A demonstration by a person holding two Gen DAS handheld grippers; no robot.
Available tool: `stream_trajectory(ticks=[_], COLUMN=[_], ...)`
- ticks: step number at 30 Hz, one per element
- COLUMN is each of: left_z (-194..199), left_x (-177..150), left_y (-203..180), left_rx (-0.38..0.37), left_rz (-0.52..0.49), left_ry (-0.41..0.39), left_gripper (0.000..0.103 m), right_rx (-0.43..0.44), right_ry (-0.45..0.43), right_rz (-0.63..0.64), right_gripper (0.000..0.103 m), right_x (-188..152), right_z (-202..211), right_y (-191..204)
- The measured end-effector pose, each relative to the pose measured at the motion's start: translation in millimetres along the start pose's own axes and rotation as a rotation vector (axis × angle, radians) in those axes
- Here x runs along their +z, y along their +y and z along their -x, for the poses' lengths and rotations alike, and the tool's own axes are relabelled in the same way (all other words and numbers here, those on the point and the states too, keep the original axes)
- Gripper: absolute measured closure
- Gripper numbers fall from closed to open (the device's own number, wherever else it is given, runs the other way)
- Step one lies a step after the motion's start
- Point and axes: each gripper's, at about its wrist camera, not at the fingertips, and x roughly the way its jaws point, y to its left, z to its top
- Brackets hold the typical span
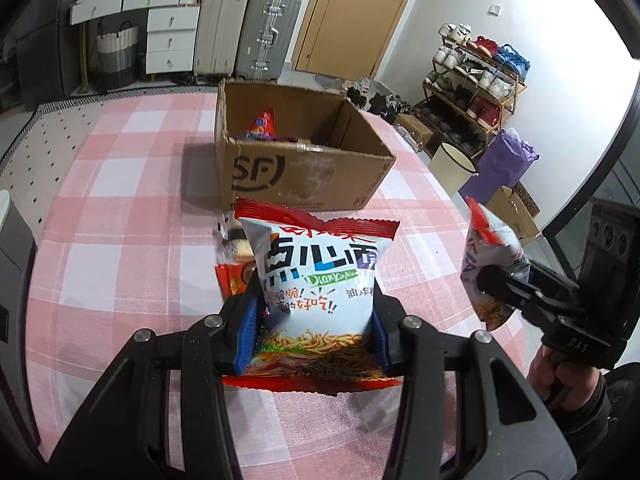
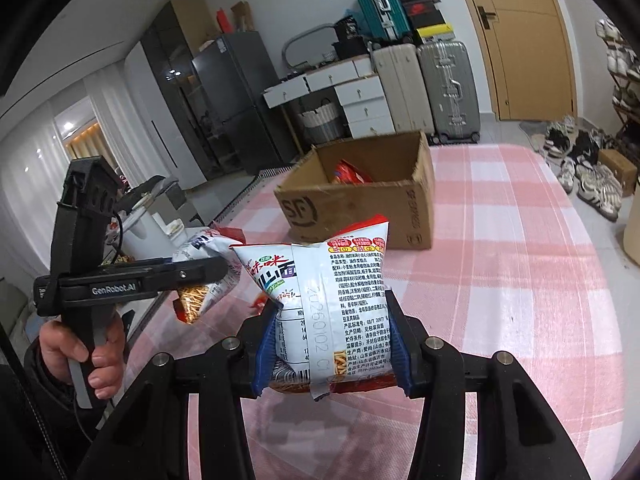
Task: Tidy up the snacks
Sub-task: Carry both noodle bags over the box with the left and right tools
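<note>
My left gripper [image 1: 316, 320] is shut on the lower half of a white and red noodle snack bag [image 1: 320, 268], held upright above the pink checked tablecloth [image 1: 120, 200]. My right gripper [image 2: 332, 340] is shut on a second bag of the same kind [image 2: 344, 288], its printed back facing the camera. Each gripper shows in the other view: the right gripper [image 1: 492, 284] with its bag [image 1: 492, 244], the left gripper [image 2: 216, 270] with its bag [image 2: 200, 248]. The open cardboard box [image 1: 296, 168] [image 2: 360, 204] stands beyond both and holds a red snack packet [image 1: 262, 124] [image 2: 350, 174].
Two small snack packets [image 1: 234, 264] lie on the cloth behind the left bag. A person's hand [image 2: 92, 344] grips the left handle. Past the table stand suitcases [image 1: 248, 28], white drawers [image 1: 170, 40], a shoe rack [image 1: 472, 84], a white bin [image 1: 452, 164] and a purple bag [image 1: 504, 164].
</note>
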Motion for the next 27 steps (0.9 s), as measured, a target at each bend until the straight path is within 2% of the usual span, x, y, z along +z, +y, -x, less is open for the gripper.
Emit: stream_trajectory(ticks=[12, 17, 27], left_z=[44, 52, 50], left_x=[35, 55, 98], left_y=[6, 9, 7], left_rx=[-0.001, -0.018, -0.003], left_rz=[-0.026, -0.035, -0.061], left_ry=[-0.064, -0.063, -0.063], left_gripper=[0.061, 0.061, 0.061], right_rx=[0.055, 0.024, 0.002], right_ry=[-0.067, -0.096, -0.114], right_rz=[0.03, 0.038, 0.084], right_gripper=[0.055, 0.055, 0.055], right_x=[57, 83, 128], right_z=[11, 8, 1], right_y=[21, 24, 27])
